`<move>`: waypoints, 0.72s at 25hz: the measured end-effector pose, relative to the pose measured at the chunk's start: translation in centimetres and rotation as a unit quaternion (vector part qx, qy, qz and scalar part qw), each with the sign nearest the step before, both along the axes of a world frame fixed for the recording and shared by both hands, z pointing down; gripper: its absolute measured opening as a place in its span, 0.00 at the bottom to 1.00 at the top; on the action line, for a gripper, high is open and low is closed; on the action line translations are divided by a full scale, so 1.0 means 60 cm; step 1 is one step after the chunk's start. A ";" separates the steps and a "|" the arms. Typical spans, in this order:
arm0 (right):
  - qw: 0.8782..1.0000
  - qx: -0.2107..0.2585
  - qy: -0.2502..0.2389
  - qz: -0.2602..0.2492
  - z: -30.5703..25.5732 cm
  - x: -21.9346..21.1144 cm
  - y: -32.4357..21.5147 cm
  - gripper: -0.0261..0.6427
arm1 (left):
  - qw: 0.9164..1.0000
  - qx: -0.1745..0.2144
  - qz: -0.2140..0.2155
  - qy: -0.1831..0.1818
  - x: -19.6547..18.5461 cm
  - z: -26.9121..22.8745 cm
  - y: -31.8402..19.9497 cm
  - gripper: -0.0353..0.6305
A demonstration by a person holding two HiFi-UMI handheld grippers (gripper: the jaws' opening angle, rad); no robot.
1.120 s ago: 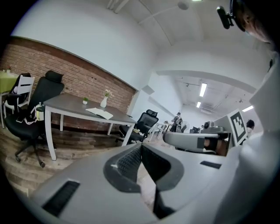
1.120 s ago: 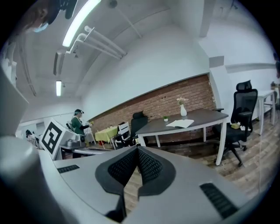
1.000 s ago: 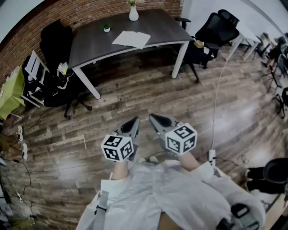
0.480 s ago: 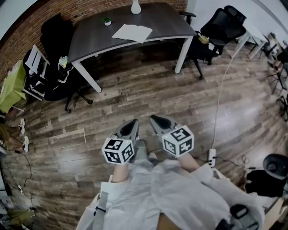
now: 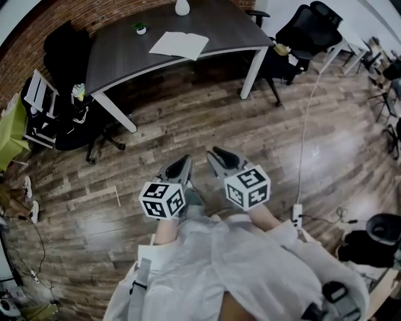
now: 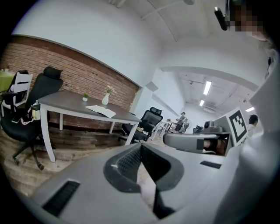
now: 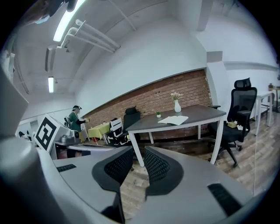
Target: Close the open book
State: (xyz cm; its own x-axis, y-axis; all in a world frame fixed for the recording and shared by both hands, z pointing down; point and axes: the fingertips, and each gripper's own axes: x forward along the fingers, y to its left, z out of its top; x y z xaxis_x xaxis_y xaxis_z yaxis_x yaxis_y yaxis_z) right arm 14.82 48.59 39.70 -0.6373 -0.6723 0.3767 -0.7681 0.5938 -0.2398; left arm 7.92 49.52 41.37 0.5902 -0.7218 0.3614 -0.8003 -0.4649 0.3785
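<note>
The open book point(image 5: 180, 45) lies flat, white pages up, on the dark grey desk point(image 5: 119, 53) across the room; it also shows in the left gripper view as the book point(image 6: 101, 111) and in the right gripper view as the book point(image 7: 174, 120). Both grippers hang over the wooden floor, well short of the desk, pointing toward it. My left gripper point(image 5: 183, 163) point(image 6: 141, 145) is shut, its tips touching, with nothing in it. My right gripper point(image 5: 218, 153) point(image 7: 138, 154) is open; its jaws have just been opening and only floor shows through the gap.
A white vase point(image 5: 182, 7) and a small potted plant point(image 5: 140, 28) stand on the desk behind the book. Black office chairs point(image 5: 69, 59) point(image 5: 307, 31) flank the desk. A white cable point(image 5: 304, 131) runs over the floor to a power strip point(image 5: 297, 213) at my right.
Both grippers have moved forward over the floor toward the desk, and the view has shifted with them. The book has not moved.
</note>
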 end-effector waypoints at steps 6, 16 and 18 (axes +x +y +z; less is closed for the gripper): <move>0.999 0.020 0.007 0.029 -0.038 -0.053 -0.123 0.18 | 0.999 0.019 0.032 0.000 -0.043 -0.039 -0.136 0.06; 0.996 0.053 -0.014 0.075 -0.073 -0.149 -0.312 0.18 | 0.997 0.039 0.061 -0.013 -0.162 -0.062 -0.324 0.06; 0.995 0.051 -0.011 0.081 -0.068 -0.162 -0.329 0.18 | 0.998 0.031 0.061 -0.007 -0.179 -0.052 -0.342 0.06</move>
State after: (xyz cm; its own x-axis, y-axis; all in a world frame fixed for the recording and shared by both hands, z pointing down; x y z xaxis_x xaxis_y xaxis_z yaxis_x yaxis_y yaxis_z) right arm 5.12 28.86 35.60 -0.5246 -0.8012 0.2879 -0.8511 0.4847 -0.2017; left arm -2.84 28.98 38.26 0.6705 -0.6656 0.3277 -0.7412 -0.5816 0.3352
